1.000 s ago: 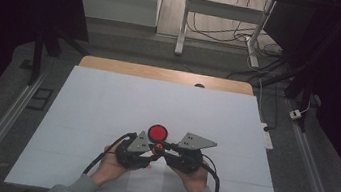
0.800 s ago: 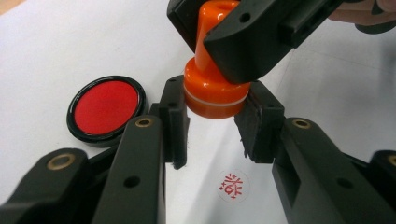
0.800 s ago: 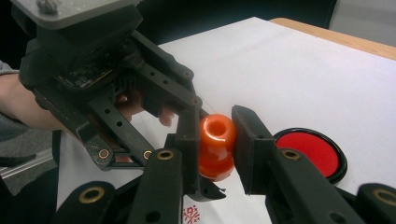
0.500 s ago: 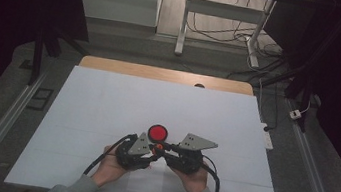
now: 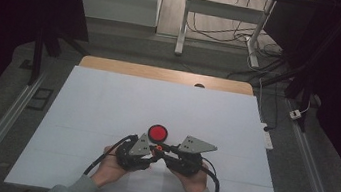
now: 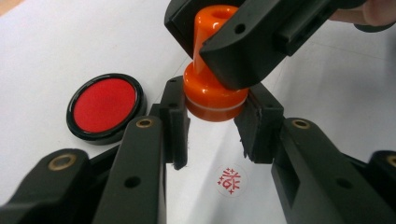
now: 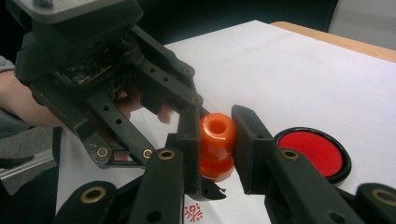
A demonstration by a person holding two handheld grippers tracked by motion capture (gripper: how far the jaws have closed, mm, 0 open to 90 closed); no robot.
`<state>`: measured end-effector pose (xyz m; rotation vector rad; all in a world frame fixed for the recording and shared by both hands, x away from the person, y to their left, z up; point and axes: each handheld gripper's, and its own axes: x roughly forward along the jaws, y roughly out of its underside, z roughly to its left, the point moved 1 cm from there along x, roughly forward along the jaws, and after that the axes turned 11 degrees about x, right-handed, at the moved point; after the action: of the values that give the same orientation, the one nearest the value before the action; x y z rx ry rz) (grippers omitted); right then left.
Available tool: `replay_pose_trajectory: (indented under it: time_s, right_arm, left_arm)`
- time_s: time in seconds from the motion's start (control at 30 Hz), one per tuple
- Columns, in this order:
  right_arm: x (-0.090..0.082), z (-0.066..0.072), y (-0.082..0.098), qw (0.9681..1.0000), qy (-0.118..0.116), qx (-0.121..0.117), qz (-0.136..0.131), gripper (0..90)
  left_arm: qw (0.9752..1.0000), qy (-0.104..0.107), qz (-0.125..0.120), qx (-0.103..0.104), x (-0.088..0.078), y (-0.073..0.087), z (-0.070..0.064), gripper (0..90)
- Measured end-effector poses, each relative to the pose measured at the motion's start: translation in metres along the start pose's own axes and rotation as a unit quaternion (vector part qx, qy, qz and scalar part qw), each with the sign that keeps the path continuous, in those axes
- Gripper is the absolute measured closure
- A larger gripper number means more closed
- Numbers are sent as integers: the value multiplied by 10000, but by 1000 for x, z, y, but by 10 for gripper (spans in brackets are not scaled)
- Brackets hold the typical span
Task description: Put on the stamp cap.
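Stamp [image 6: 214, 91], orange, upright at centre of left gripper view, just above white surface [image 5: 107, 102]. Left claw [image 6: 212, 123] clamped on stamp's wide base; right claw [image 7: 215, 149] clamped on its neck. Ink pad [image 6: 105, 106], red in black rim, at left, just beside stamp. 1 red stamp print [image 6: 230, 179] on surface at lower centre.

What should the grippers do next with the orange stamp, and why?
Probably tilt the orange stamp upright and dip it on the red ink pad. Both the left gripper and right gripper clamp it, held above the paper, with the open pad just beside it.
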<state>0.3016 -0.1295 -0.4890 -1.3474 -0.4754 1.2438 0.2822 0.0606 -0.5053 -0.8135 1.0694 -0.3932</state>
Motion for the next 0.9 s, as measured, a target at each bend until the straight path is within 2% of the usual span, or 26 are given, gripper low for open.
replay_pose_trajectory:
  time_s: [0.27,0.37,0.77,0.9]
  right_arm:
    - [0,1,1,10000,7,-24,-25,725]
    - [1,1,3,10000,21,-37,-15,725]
    - [1,2,1,10000,25,-72,-16,724]
    - [1,2,0,10000,59,-75,-18,723]
  left_arm:
    - [10000,26,-18,14,0,0,0,651]
    - [9999,42,79,46,0,1,0,651]
    - [9999,96,-75,-59,-1,2,2,650]
    - [9999,56,-102,-53,0,2,2,649]
